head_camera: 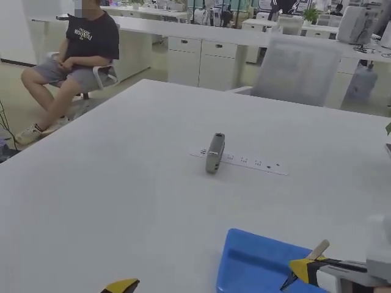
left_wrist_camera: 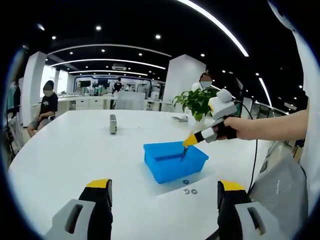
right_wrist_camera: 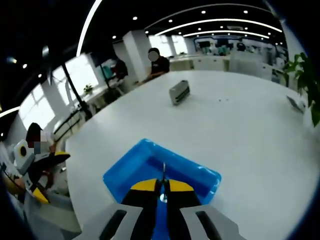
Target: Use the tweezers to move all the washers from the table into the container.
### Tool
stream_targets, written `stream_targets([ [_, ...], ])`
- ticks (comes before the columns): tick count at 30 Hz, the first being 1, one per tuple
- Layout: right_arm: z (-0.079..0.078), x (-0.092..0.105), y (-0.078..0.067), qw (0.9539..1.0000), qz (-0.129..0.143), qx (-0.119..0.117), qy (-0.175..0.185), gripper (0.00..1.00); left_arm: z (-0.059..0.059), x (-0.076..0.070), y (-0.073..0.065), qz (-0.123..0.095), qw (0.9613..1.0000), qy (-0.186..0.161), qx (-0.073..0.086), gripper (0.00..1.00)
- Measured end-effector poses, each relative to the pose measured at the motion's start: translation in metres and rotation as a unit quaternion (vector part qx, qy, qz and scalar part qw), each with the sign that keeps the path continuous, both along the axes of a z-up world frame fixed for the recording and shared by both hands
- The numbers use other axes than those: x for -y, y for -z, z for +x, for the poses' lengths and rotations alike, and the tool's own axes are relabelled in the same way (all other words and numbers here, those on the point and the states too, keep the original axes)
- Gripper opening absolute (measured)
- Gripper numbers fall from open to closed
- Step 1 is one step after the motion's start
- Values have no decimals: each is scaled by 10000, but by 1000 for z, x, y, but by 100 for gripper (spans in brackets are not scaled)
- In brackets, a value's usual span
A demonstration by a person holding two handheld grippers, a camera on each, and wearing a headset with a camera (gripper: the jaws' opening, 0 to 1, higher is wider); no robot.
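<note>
Right gripper view, closest stuff first: the right gripper [right_wrist_camera: 162,187] has its jaws pinched almost together on the tweezers [right_wrist_camera: 163,172], which poke straight out from between the yellow tips. The tweezer tip sits over the inside of the blue container [right_wrist_camera: 120,172]. There's a tiny bright speck low on the tweezers, but it's too small to say if that's a washer or just glare, so I can't tell if it's carrying anything.

Left gripper view: the left gripper [left_wrist_camera: 165,200] has its jaws spread wide with nothing between them, hanging above the white bench [left_wrist_camera: 75,160] on the near side of the container. Just past the jaws, a few washers [left_wrist_camera: 186,182] lie flat on the bench right beside the container's near wall, outside it. Beyond those, the right gripper comes in from the right, held in a hand, with the tweezers angled down into the container.

Further out, around the middle of the bench, a grey device [head_camera: 214,152] stands on a flat white power strip [head_camera: 256,163], well apart from the container. A green plant [left_wrist_camera: 197,102] sits toward the far right of the bench. Past the far edge there's a pale office chair [head_camera: 296,67], and off to the left a person [head_camera: 79,49] is sitting on another chair.
</note>
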State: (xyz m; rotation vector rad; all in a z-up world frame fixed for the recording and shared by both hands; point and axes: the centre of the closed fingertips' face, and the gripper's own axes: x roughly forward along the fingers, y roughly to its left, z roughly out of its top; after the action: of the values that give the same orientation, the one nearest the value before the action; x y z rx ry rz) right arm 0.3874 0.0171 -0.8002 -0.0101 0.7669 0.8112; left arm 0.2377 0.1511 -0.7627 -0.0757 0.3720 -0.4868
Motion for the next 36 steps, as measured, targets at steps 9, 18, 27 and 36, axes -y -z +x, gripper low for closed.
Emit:
stream_targets([
  [9, -1, -1, 7, 9997, -189, 68, -163, 2, 0, 0, 1, 16, 10000, 11, -27, 88],
  [18, -3, -2, 12, 9962, -494, 390, -599, 3, 0, 0, 2, 26, 10000, 8, -46, 88],
  [27, -12, -3, -2, 9940, -465, 660, -737, 4, 0, 0, 3, 50, 10000, -8, -73, 88],
  [36, -31, -11, -51, 9875, 42, 1271, -926, 3, 0, 0, 4, 26, 10000, 10, -86, 88],
])
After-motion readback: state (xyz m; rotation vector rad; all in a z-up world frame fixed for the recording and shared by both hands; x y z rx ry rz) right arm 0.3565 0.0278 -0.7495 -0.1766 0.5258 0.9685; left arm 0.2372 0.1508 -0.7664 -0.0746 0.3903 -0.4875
